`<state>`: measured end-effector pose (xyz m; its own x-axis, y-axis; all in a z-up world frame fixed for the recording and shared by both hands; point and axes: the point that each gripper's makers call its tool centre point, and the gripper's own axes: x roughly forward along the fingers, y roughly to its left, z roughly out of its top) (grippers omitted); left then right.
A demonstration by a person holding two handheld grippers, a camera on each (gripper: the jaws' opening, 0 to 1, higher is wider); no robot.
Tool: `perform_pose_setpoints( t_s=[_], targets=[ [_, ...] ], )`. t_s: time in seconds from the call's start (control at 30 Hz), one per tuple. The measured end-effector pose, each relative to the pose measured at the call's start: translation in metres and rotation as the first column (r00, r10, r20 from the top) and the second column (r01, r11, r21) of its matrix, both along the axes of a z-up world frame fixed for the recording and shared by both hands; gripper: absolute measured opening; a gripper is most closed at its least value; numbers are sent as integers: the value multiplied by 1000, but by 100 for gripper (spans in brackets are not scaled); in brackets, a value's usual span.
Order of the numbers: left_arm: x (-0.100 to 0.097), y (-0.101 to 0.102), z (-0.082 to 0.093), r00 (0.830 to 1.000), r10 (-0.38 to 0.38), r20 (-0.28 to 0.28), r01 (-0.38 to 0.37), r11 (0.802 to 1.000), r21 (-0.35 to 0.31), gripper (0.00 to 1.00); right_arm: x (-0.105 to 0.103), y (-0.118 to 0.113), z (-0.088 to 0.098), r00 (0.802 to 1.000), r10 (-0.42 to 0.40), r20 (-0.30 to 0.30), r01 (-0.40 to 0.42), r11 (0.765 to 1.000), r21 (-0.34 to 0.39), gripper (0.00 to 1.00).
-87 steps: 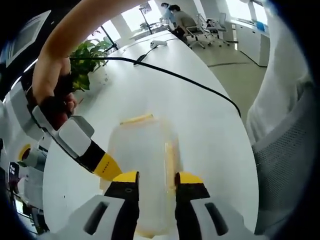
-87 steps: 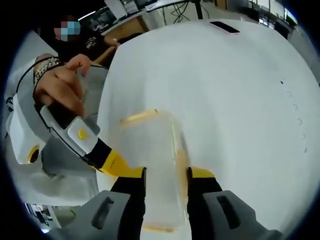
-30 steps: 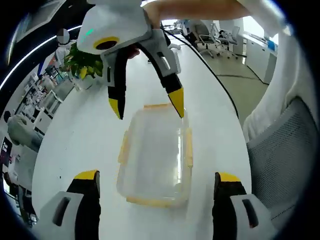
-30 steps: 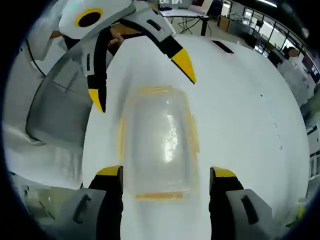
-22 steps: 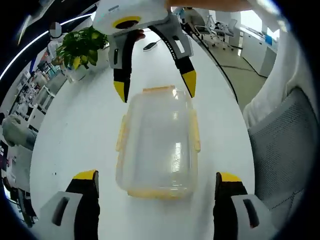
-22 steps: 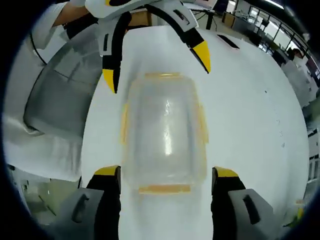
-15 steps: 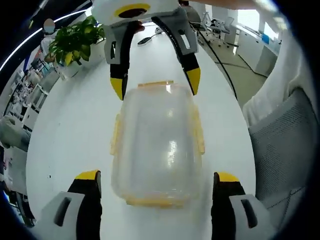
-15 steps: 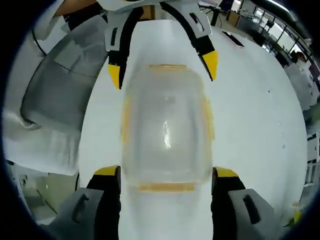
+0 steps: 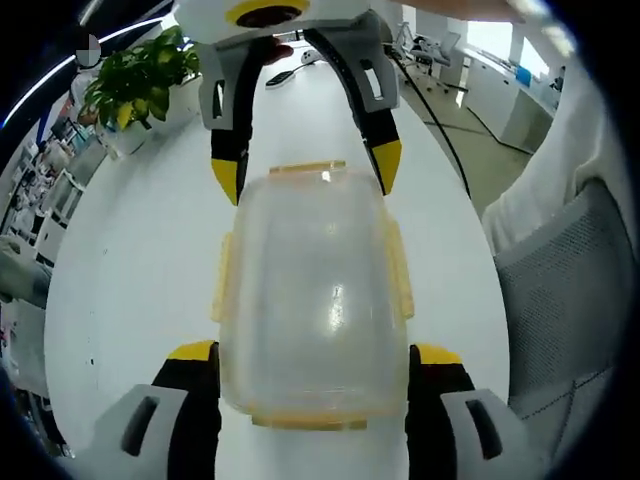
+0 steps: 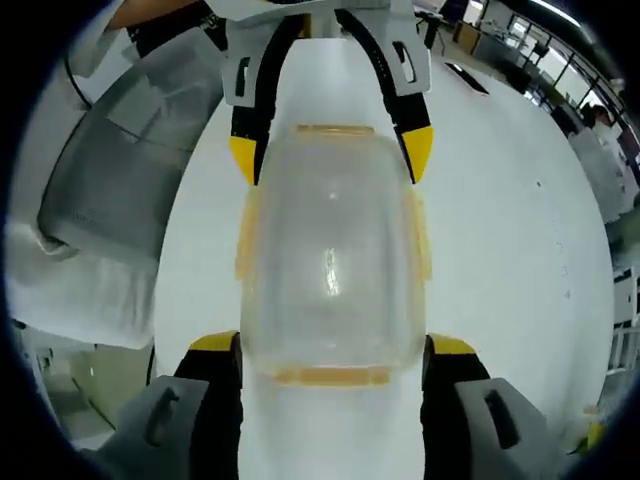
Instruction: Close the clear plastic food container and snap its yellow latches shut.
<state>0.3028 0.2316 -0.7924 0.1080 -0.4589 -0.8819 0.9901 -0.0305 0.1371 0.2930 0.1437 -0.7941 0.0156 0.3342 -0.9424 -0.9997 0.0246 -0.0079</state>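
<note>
Clear container (image 9: 310,300) sits lid-on upon the white table (image 9: 130,260), yellow latches (image 9: 400,285) flared outward. Left gripper (image 9: 312,365) and right gripper (image 10: 332,355) face each other from opposite ends, jaws spread wide, flanking the container's corners.

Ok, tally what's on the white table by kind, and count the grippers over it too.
Clear plastic food container: 1
Yellow latches visible on it: 4
Potted plant: 1
Grippers, left gripper and right gripper: 2
Total: 8
</note>
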Motion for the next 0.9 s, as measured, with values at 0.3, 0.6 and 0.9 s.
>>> perform_pose_setpoints(
  t_s=[0.3,0.6,0.9],
  targets=[
    [1,9,-1,1000,0,2,0,1000,16,73,1,9,0,1000,-3,0,3,1000,7,70],
    [-1,31,0,1000,10,5,-10,1000,17,73,1,32,0,1000,5,0,-5,1000,23,70],
    [-4,64,-1,1000,24,9,-24,999,40,73,-2,64,0,1000,15,0,-15,999,35,70]
  ],
)
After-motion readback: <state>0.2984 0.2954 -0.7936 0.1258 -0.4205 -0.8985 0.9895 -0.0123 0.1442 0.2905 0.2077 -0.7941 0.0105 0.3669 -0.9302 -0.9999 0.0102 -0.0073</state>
